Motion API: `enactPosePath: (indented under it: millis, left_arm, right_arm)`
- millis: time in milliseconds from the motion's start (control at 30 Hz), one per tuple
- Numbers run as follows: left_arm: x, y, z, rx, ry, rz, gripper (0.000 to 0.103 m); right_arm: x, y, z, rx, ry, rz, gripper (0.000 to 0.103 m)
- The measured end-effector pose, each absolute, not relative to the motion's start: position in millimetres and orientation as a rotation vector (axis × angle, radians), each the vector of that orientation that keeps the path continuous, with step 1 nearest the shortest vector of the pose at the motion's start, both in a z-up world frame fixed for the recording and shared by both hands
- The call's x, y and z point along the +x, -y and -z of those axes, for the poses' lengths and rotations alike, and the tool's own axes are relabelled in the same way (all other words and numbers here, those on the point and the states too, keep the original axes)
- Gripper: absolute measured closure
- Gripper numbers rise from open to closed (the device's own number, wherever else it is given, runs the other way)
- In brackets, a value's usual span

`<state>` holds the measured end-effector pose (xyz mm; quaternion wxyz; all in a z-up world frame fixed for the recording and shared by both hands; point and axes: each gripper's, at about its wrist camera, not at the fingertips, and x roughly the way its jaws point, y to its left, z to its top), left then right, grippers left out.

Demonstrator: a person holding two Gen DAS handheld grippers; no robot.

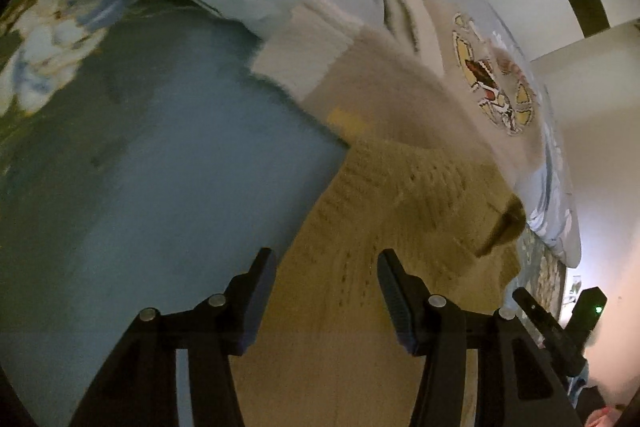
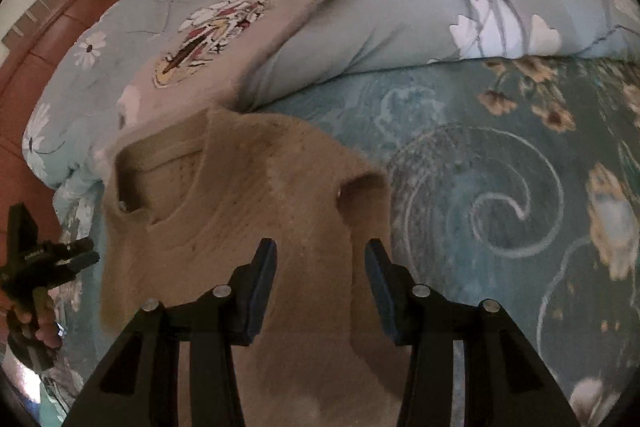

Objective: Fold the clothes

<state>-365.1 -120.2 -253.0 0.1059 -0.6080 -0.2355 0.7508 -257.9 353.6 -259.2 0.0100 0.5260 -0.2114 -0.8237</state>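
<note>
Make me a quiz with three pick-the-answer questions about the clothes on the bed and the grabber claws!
1. Where does the tan sweater lie?
A. on the teal bedspread
B. on a chair
C. on the floor

2. How many garments can you see on the bed?
A. one
B. two
C. five

3. How do the right gripper jaws stand?
A. shut on a sock
B. shut on the sweater
C. open, holding nothing

Answers:
1. A, the sweater is spread flat on the swirl-patterned bedspread.
2. B, there is the tan sweater plus a pale sweater with a picture draped over the light blue duvet.
3. C, a clear gap shows between the blue pads, as with the left gripper.
</note>
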Motion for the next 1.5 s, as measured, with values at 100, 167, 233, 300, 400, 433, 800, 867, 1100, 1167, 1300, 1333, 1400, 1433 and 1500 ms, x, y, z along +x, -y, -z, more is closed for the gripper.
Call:
enactPosePath:
  millis: [100, 167, 233, 300, 400, 433, 800, 867, 1100, 1167, 1300, 1333, 1400, 1433, 1500]
  left_arm:
    - [-376, 115, 262, -1.782, 0.676, -2.19, 0.046]
    - [-383, 111, 267, -1.776, 0.666, -2.166, 0.046]
    - [-386, 107, 270, -1.767, 0.666, -2.141, 0.046]
    - [-386, 105, 269, -1.739, 0.667, -2.13, 0.048]
    - [-387, 102, 267, -1.697, 0.669, -2.114, 0.065]
    - [-387, 101, 266, -1.683, 0.669, -2.109, 0.075]
    - [-410, 90, 239, -1.506, 0.805, -2.071, 0.092]
    - [-416, 88, 235, -1.514, 0.79, -2.11, 0.092]
    - [-418, 85, 238, -1.626, 0.721, -2.156, 0.09]
    - [-416, 87, 239, -1.644, 0.739, -2.15, 0.089]
    - [-397, 100, 220, -1.627, 0.742, -2.153, 0.076]
    - [-388, 103, 214, -1.609, 0.748, -2.155, 0.072]
    - [-371, 108, 204, -1.583, 0.748, -2.16, 0.06]
    - [-363, 109, 201, -1.583, 0.731, -2.164, 0.059]
    - [-351, 110, 197, -1.592, 0.682, -2.176, 0.055]
  right_arm:
    - [-271, -358, 267, 1.643, 0.667, 2.551, 0.056]
    - [-276, -359, 268, 1.638, 0.676, 2.528, 0.058]
    - [-279, -358, 268, 1.642, 0.679, 2.498, 0.077]
    - [-280, -356, 266, 1.66, 0.679, 2.47, 0.095]
    - [-282, -361, 259, 1.692, 0.668, 2.449, 0.099]
    - [-283, -365, 253, 1.678, 0.673, 2.465, 0.099]
    - [-328, -419, 212, 1.673, 0.633, 2.644, 0.1]
    - [-337, -413, 219, 1.734, 0.562, 2.649, 0.1]
    - [-346, -394, 246, 1.872, 0.454, 2.607, 0.099]
    - [-337, -394, 238, 1.848, 0.447, 2.619, 0.099]
    - [-321, -395, 222, 1.8, 0.434, 2.641, 0.086]
    - [-317, -395, 218, 1.788, 0.43, 2.647, 0.079]
    - [-307, -399, 210, 1.772, 0.436, 2.651, 0.072]
    - [-301, -400, 208, 1.774, 0.432, 2.646, 0.072]
    - [-291, -396, 209, 1.798, 0.376, 2.621, 0.072]
